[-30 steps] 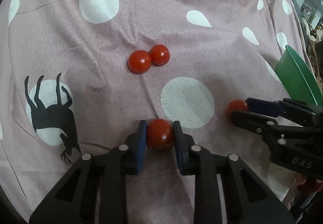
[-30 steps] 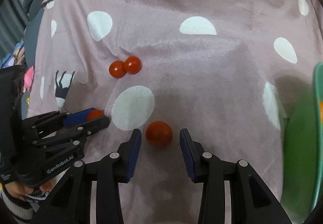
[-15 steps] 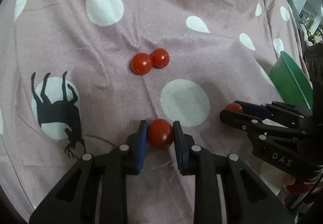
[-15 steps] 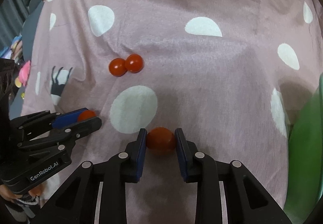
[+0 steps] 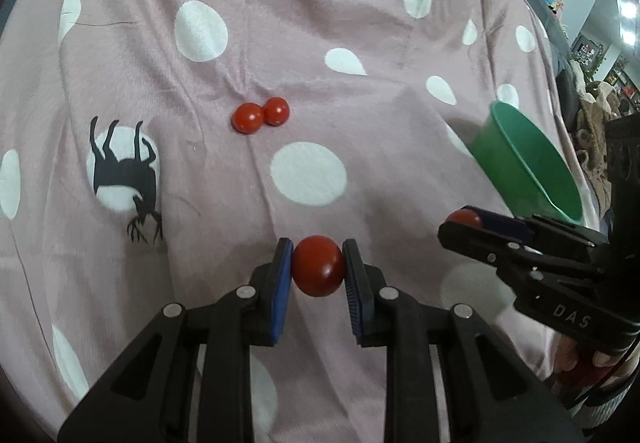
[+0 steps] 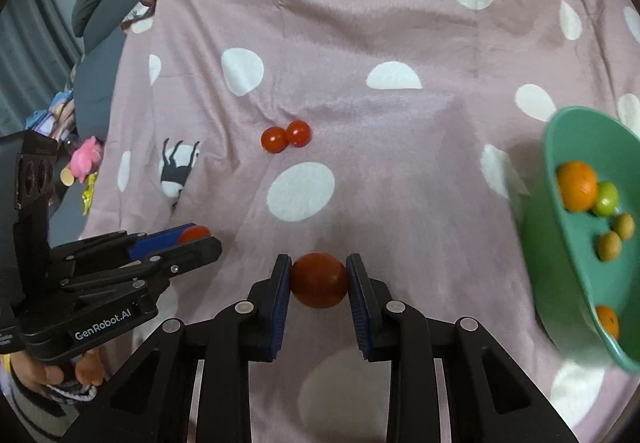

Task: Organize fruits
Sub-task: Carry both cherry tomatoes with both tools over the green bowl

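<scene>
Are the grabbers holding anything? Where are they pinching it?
Yes. The left gripper pinches a red tomato by its two sides. The right gripper pinches another tomato the same way.

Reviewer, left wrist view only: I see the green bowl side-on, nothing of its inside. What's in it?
Observer: In the right wrist view the green bowl holds two oranges, a green fruit and two small yellowish fruits.
Reviewer: The right gripper's grasp shows only edge-on here. Is its tomato seated?
Observer: Yes. The right gripper has both pads against the tomato, centred.
Reviewer: Anything beyond the cloth's left edge?
Observer: Yes, a pink toy lies off the polka-dot cloth.
</scene>
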Action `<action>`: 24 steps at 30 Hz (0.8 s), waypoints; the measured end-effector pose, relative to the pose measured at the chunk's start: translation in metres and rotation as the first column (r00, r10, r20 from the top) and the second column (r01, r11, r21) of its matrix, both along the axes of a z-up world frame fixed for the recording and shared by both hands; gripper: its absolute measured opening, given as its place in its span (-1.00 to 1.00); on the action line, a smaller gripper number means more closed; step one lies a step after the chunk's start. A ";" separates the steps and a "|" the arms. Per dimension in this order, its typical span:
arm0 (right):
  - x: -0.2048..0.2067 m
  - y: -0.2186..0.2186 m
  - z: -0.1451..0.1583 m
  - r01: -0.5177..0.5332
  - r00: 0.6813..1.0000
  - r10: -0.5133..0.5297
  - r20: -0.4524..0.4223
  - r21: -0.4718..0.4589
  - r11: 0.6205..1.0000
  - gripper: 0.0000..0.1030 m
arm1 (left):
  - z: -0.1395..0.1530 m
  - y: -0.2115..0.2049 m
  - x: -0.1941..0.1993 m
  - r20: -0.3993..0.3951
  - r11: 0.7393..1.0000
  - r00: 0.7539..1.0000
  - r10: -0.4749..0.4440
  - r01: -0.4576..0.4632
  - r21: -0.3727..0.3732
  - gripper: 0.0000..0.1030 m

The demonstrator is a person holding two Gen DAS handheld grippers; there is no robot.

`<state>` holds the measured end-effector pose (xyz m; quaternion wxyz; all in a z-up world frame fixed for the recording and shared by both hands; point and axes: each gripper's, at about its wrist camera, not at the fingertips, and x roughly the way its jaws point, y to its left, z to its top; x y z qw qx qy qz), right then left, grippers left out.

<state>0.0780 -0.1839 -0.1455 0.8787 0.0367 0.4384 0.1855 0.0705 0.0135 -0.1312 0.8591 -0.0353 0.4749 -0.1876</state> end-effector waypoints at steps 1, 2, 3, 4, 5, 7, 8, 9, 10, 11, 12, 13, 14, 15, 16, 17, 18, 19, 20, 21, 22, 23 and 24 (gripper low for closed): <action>-0.006 -0.002 0.002 0.004 1.000 -0.004 0.005 0.001 1.000 -0.42 | 0.002 -0.001 -0.004 0.002 1.000 1.000 0.000 0.000 0.000 -0.53; -0.010 -0.003 0.004 0.009 1.000 -0.009 0.010 0.001 1.000 -0.42 | 0.004 -0.003 -0.007 0.004 1.000 1.000 -0.002 0.002 -0.002 -0.53; -0.015 -0.006 0.007 0.015 1.000 -0.016 0.017 0.001 1.000 -0.42 | 0.007 -0.004 -0.012 0.008 1.000 1.000 -0.007 0.007 -0.008 -0.53; -0.019 -0.009 0.009 0.023 0.999 -0.023 0.023 0.004 1.000 -0.42 | 0.008 -0.006 -0.015 0.010 1.000 1.000 -0.012 0.012 -0.010 -0.53; -0.023 -0.012 0.011 0.029 0.999 -0.030 0.027 0.007 1.000 -0.42 | 0.011 -0.009 -0.017 0.013 1.000 1.000 -0.017 0.017 -0.011 -0.53; -0.030 -0.020 0.016 0.046 0.998 -0.047 0.038 0.019 0.999 -0.42 | 0.015 -0.014 -0.023 0.020 1.000 0.999 -0.029 0.030 -0.011 -0.53; -0.034 -0.023 0.019 0.054 0.997 -0.055 0.044 0.024 0.998 -0.42 | 0.017 -0.017 -0.025 0.023 0.999 0.999 -0.033 0.033 -0.011 -0.53; -0.038 -0.028 0.023 0.063 0.996 -0.065 0.053 0.031 0.998 -0.42 | 0.020 -0.020 -0.026 0.029 0.999 0.999 -0.040 0.040 -0.012 -0.53; -0.040 -0.032 0.026 0.071 0.995 -0.073 0.062 0.035 0.997 -0.42 | 0.023 -0.023 -0.027 0.033 0.999 0.998 -0.045 0.045 -0.014 -0.53; -0.044 -0.034 0.029 0.077 0.994 -0.079 0.069 0.039 0.996 -0.42 | 0.026 -0.027 -0.028 0.040 0.999 0.998 -0.049 0.050 -0.015 -0.53; -0.046 -0.039 0.034 0.086 0.993 -0.090 0.082 0.045 0.995 -0.42 | 0.029 -0.031 -0.029 0.047 0.998 0.997 -0.055 0.056 -0.016 -0.53; -0.049 -0.042 0.038 0.092 0.991 -0.097 0.093 0.052 0.994 -0.42 | 0.031 -0.034 -0.028 0.052 0.998 0.997 -0.062 0.063 -0.018 -0.53; -0.051 -0.045 0.040 0.097 0.990 -0.102 0.101 0.056 0.994 -0.42 | 0.034 -0.038 -0.028 0.057 0.997 0.996 -0.069 0.070 -0.020 -0.53; -0.054 -0.049 0.044 0.101 0.988 -0.108 0.111 0.062 0.993 -0.42 | 0.038 -0.044 -0.029 0.065 0.996 0.995 -0.079 0.081 -0.022 -0.53; -0.057 -0.052 0.047 0.106 0.986 -0.113 0.122 0.068 0.992 -0.42 | 0.041 -0.048 -0.029 0.071 0.996 0.994 -0.087 0.089 -0.024 -0.53; -0.059 -0.054 0.050 0.110 0.984 -0.119 0.130 0.073 0.991 -0.42 | 0.043 -0.051 -0.030 0.076 0.995 0.993 -0.093 0.096 -0.027 -0.53; -0.061 -0.058 0.053 0.116 0.982 -0.126 0.139 0.080 0.990 -0.42 | 0.047 -0.056 -0.030 0.084 0.994 0.991 -0.102 0.105 -0.029 -0.53; -0.063 -0.061 0.054 0.119 0.981 -0.130 0.146 0.085 0.989 -0.42 | 0.050 -0.059 -0.030 0.089 0.993 0.990 -0.107 0.110 -0.032 -0.53; -0.064 -0.063 0.056 0.122 0.979 -0.135 0.153 0.091 0.988 -0.42 | 0.052 -0.063 -0.030 0.093 0.993 0.989 -0.113 0.117 -0.035 -0.53; -0.066 -0.067 0.059 0.128 0.976 -0.143 0.163 0.100 0.987 -0.42 | 0.056 -0.068 -0.030 0.099 0.991 0.987 -0.125 0.129 -0.037 -0.53; -0.068 -0.070 0.061 0.132 0.974 -0.149 0.169 0.105 0.986 -0.42 | 0.058 -0.072 -0.030 0.104 0.990 0.986 -0.133 0.137 -0.037 -0.53; -0.070 -0.074 0.062 0.137 0.972 -0.155 0.174 0.110 0.984 -0.42 | 0.060 -0.075 -0.030 0.107 0.989 0.984 -0.141 0.146 -0.038 -0.53; -0.072 -0.079 0.064 0.146 0.969 -0.165 0.183 0.116 0.983 -0.42 | 0.062 -0.079 -0.030 0.110 0.987 0.982 -0.151 0.156 -0.040 -0.53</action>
